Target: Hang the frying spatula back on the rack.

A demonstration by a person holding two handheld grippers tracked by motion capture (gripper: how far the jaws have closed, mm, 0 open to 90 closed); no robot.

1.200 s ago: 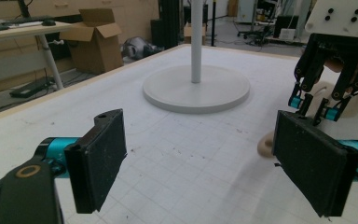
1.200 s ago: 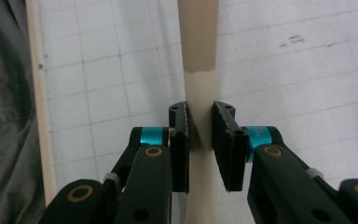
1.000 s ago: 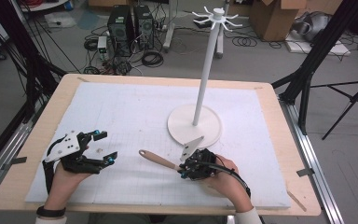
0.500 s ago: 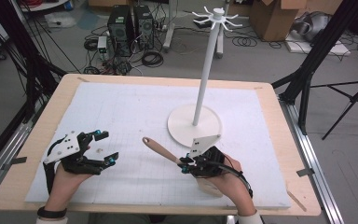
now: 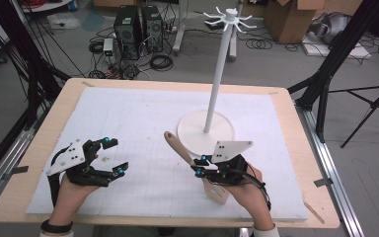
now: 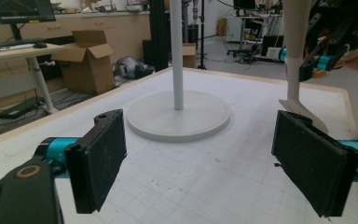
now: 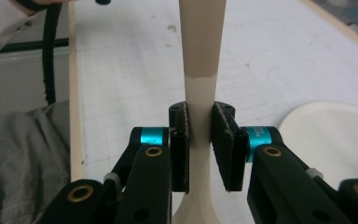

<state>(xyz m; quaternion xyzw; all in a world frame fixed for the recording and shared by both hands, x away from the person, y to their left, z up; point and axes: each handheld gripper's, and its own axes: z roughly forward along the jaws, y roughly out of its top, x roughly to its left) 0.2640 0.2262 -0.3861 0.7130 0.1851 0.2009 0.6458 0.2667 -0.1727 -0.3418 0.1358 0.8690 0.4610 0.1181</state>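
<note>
A spatula (image 5: 177, 146) with a brown wooden handle and a cream blade is lifted off the white mat, handle pointing up and to the far left. My right gripper (image 5: 200, 165) is shut on its neck, just in front of the stand's base. In the right gripper view the black pads (image 7: 179, 140) press both sides of the cream neck of the spatula (image 7: 201, 56). My left gripper (image 5: 116, 155) rests at the mat's near left, open, with nothing between its jaws. The left gripper view shows the spatula (image 6: 296, 56) hanging upright on the right, with the right gripper (image 6: 317, 63) around it.
A tall white stand (image 5: 220, 64) with hooks on top rises from a round base (image 5: 197, 129) at the mat's middle right. The white gridded mat (image 5: 143, 113) covers a wooden table (image 5: 59, 106). Tripod legs, computers and cables stand on the floor beyond.
My right gripper has risen with the spatula, which has come off the mat and tilted more upright. The left gripper has stayed where it was.
</note>
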